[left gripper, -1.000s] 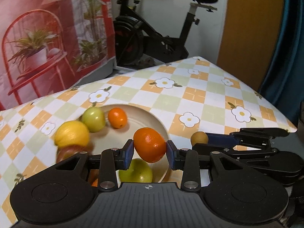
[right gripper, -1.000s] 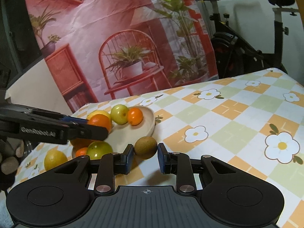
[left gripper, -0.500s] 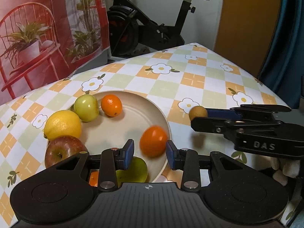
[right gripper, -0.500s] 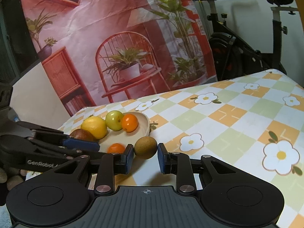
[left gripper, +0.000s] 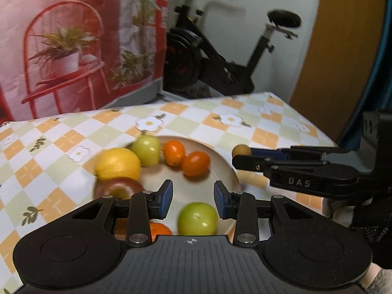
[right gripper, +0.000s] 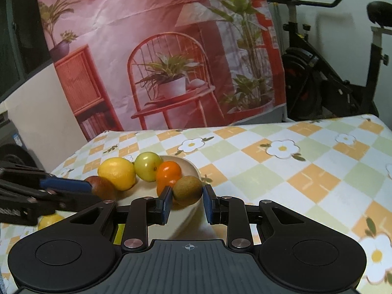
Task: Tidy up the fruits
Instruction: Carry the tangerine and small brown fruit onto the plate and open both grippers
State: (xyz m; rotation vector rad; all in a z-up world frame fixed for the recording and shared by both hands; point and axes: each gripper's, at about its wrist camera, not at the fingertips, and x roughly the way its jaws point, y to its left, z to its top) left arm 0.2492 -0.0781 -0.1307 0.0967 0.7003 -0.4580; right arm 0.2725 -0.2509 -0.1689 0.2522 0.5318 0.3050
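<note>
Checked orange, green and white cloth with daisy prints covers the tabletop [right gripper: 306, 161], and behind it hang a red printed backdrop and an exercise bike.

The right claw [right gripper: 186, 199] holds a kiwi [right gripper: 188, 190] between its blue pads, pinched across its short width so that its long axis runs roughly side to side. What the coming move turns on is how this fruit stands to the beige plate [left gripper: 220, 169]: in the right wrist view the kiwi hangs over the plate's near right rim, just in front of a tangerine [right gripper: 169, 172]; from the left wrist view the same kiwi [left gripper: 241, 151] shows just beyond the plate's right edge. Judged from that, only a short move leftward and down remains to set it inside.

The left claw [left gripper: 193, 202] is spread wide with nothing in it, hovering over the near part of the plate above a green apple [left gripper: 198, 218].

The kiwi is small, oval, dull brown-green and matte, and looks firm enough for the pinch. On the plate lie a lemon [left gripper: 118, 163], a second green apple [left gripper: 146, 151], two tangerines and a red apple [left gripper: 117, 189]; free room shows in the middle. Another lemon [right gripper: 50, 221] lies on the cloth at the left.
</note>
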